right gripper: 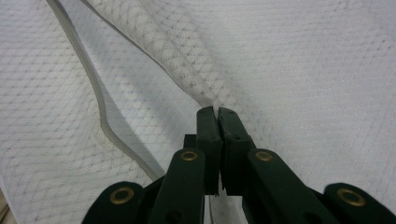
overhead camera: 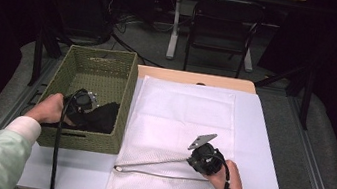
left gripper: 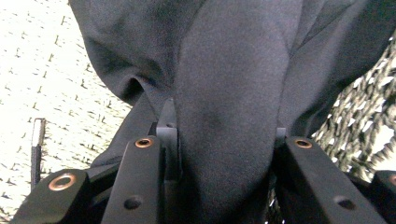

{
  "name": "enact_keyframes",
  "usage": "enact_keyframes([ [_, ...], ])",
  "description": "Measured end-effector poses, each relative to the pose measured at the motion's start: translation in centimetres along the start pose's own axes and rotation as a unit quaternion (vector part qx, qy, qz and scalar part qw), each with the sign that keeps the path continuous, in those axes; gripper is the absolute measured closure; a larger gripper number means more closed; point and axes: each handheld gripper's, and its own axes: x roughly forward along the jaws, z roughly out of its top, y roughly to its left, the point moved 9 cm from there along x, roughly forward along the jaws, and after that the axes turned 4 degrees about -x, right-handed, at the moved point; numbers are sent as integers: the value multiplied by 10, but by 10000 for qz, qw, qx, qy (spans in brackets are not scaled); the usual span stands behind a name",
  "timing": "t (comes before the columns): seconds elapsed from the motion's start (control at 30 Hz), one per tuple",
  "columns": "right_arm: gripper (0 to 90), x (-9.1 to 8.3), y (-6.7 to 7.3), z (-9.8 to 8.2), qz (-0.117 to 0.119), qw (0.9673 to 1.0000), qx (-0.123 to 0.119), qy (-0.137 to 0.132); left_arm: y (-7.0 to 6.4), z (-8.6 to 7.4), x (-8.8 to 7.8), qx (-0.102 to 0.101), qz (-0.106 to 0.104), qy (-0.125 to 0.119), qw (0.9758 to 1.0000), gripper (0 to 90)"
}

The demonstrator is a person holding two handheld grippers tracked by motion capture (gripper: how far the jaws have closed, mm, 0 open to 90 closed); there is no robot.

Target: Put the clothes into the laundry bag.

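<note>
Garment (overhead camera: 102, 115) in basket (overhead camera: 101, 72), left of mesh bag (overhead camera: 183, 117).

The high view looks forward and down from above the table's (overhead camera: 261, 138) near edge. Each gripper view looks closely along its own jaws: the left at the black cloth (left gripper: 224, 93) in the basket (overhead camera: 122, 118), the right at the white mesh bag (right gripper: 303, 70), both seen from above too.

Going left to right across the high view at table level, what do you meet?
Left tongs in the green woven basket → dark garment in that basket → white mesh bag spread on the table → right tongs pinching the bag's opening.
</note>
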Motion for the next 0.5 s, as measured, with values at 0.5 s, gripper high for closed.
enact_keyframes([
  [0.5,884,-2,-3,1,-16,10000,9,-98,-1,2,-20,-5,290,-238,9993,660],
])
